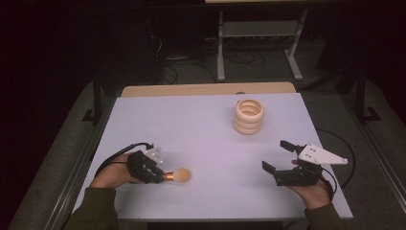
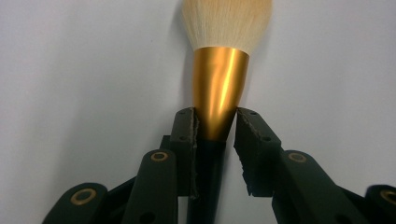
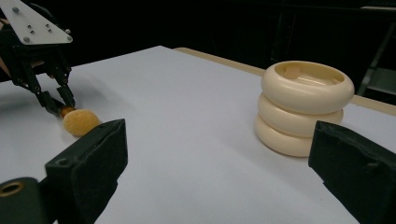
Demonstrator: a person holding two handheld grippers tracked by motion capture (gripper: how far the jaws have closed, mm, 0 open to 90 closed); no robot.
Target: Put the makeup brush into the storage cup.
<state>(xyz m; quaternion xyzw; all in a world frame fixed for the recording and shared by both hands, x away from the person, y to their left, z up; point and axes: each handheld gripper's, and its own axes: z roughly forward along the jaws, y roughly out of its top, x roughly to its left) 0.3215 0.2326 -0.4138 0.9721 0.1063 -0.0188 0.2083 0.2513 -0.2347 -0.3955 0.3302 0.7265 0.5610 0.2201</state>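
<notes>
We see a person's 2 hands at a pale lilac-white table (image 1: 206,139), each holding a black two-jaw gripper.

The left gripper (image 1: 160,176) lies low over the near left part of the table and is clamped on a makeup brush with a shiny gold metal ferrule, a black handle and a round head of cream bristles (image 1: 178,176). From the left gripper view, the gripper (image 2: 215,128) has its 2 black pads pressed against the narrow lower end of the gold ferrule where it meets the black handle, and the makeup brush (image 2: 220,88) points straight away along the jaws, its bristle head spreading at the top edge. In the high view the brush lies about level, bristle head towards the middle of the table and close to the surface; we cannot tell whether the bristles touch it.

The right gripper (image 1: 276,156) is at the near right, its jaws spread wide with nothing between them. In the right gripper view, the gripper (image 3: 219,163) looks across the table between its 2 separated pads.

A cream-coloured holder shaped like 3 stacked rings with an open top (image 1: 249,116) stands upright on the far right-centre of the table, well apart from both grippers and from the brush. The right gripper view shows the holder (image 3: 301,109) to the right and the brush's bristle head (image 3: 80,122) to the left, at the tip of the left gripper.
</notes>
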